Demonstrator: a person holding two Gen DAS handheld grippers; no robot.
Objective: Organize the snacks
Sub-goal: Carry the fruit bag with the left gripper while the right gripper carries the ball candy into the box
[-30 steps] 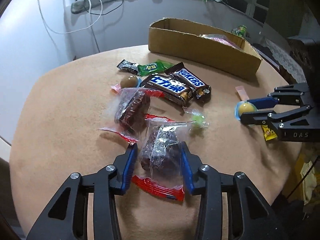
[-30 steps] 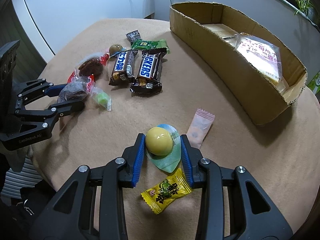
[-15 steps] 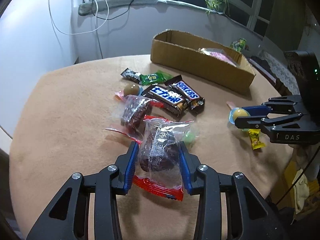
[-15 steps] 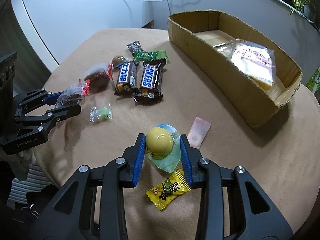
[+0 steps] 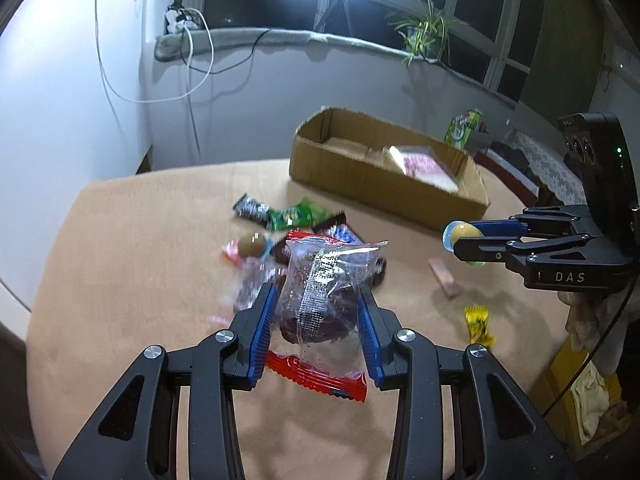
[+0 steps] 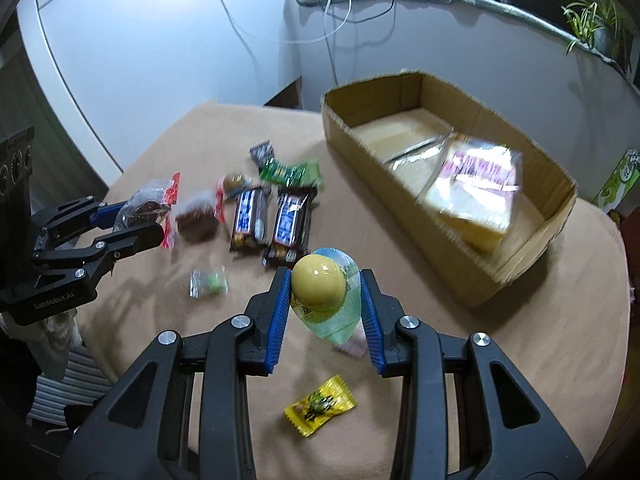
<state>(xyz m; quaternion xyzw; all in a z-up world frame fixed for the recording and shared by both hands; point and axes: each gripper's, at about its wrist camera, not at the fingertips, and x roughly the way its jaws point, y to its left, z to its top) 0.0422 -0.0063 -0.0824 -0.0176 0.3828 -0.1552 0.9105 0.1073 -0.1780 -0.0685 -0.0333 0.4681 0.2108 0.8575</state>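
1. Round and covered in tan cloth, the table (image 6: 520, 360) sits below a night window with a bright lamp and a potted plant on the sill.
2. Left claw (image 5: 316, 316): its blue pads are closed on a clear-wrapped dark cake (image 5: 320, 304), held clear of the table with its red crimped end hanging below.
3. Right claw (image 6: 324, 304): narrowed onto a yellow ball candy (image 6: 318, 288) on a pale green wrapper, also held above the cloth.
4. Just under the right claw lie a pink sachet (image 6: 352, 346) and a yellow sweet (image 6: 320, 404); a small green sweet (image 6: 210, 282) sits to its left.
5. Farther out, two chocolate bars (image 6: 270, 224) lie side by side, with a second dark cake (image 6: 198, 220), a brown ball (image 6: 234, 182) and a green packet (image 6: 290, 174) near them.
6. Beyond those stands the open cardboard box (image 6: 532, 264), with flat packets already inside.
7. Judged step: carrying both snacks to the box. Keep the grip steady, since thin wrap can slip; pass high enough that the hanging wrapper clears the near wall, bring the claws in one after the other so they do not collide, and let go low over a bare patch of the box floor.
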